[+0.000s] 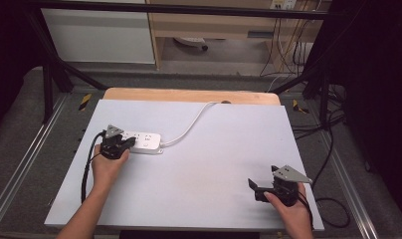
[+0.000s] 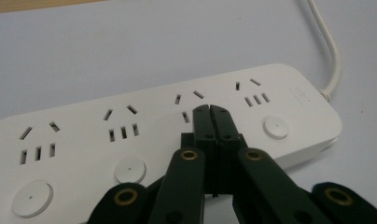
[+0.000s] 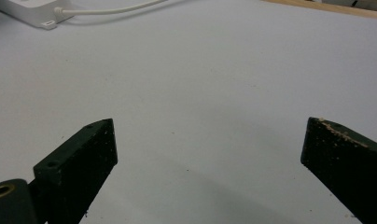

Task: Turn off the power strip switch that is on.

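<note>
**Inspector:** Item one?

**Assistant:** One white power strip (image 1: 142, 141), smooth moulded plastic, a long block with rounded corners. It lies flat on the left half of the desk (image 1: 214, 164). Four socket groups and four round buttons show in the left gripper view. One white cord (image 1: 189, 127) runs from its end to the desk's far edge.

**Inspector:** The desk?

**Assistant:** A matte pale sheet over a wooden top; a strip of wood shows at the back.

**Inspector:** Grippers?

**Assistant:** Two, black. The left gripper (image 2: 210, 108) has its fingers clenched together with nothing between them, tips over the third socket group; whether they touch the strip I cannot tell. The right gripper (image 3: 209, 140) has its fingers released, wide apart over bare desk at the near right, well apart from the strip.

**Inspector:** Anything obscured?

**Assistant:** The fingers cover part of the third socket group. One right finger (image 3: 336, 144) carries pale crumbs.
</note>
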`<state>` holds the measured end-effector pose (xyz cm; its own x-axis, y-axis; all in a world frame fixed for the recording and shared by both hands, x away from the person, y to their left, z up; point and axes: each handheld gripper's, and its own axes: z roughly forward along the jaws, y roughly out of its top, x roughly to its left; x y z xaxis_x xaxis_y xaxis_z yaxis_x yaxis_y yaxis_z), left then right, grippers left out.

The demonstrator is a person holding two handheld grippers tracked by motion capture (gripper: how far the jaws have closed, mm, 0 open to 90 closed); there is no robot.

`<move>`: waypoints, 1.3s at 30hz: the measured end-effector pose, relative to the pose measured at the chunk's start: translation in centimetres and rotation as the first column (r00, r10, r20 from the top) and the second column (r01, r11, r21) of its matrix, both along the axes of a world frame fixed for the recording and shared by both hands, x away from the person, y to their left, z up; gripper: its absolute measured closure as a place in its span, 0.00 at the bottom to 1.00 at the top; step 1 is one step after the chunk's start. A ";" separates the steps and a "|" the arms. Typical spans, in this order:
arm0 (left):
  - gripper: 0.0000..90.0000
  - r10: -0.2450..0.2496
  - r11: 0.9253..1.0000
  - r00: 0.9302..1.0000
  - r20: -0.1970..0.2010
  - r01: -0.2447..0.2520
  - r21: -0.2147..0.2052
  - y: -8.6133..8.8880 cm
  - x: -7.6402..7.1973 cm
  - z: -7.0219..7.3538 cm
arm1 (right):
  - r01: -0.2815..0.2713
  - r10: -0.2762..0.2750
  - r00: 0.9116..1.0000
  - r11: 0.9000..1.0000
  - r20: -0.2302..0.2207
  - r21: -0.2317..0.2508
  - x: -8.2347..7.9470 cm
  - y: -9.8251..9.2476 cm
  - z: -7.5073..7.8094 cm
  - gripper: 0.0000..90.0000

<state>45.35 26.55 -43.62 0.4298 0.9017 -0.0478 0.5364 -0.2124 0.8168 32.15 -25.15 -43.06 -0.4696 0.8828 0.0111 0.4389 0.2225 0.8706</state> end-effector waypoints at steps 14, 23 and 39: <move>1.00 0.024 0.998 0.999 0.026 -0.026 0.062 -1.2 -0.2 0.0 | -0.002 0.002 1.000 1.000 0.006 0.003 -0.1 0.0 0.1 0.05; 1.00 0.039 0.999 0.999 0.012 -0.039 0.006 -0.9 -0.3 -0.1 | -0.006 0.006 1.000 1.000 0.006 0.005 -0.2 -0.1 0.2 0.05; 1.00 0.045 0.999 0.999 -0.005 -0.045 -0.028 -0.6 -0.2 -0.2 | -0.003 0.003 1.000 1.000 0.000 0.004 -0.1 -0.1 0.1 0.04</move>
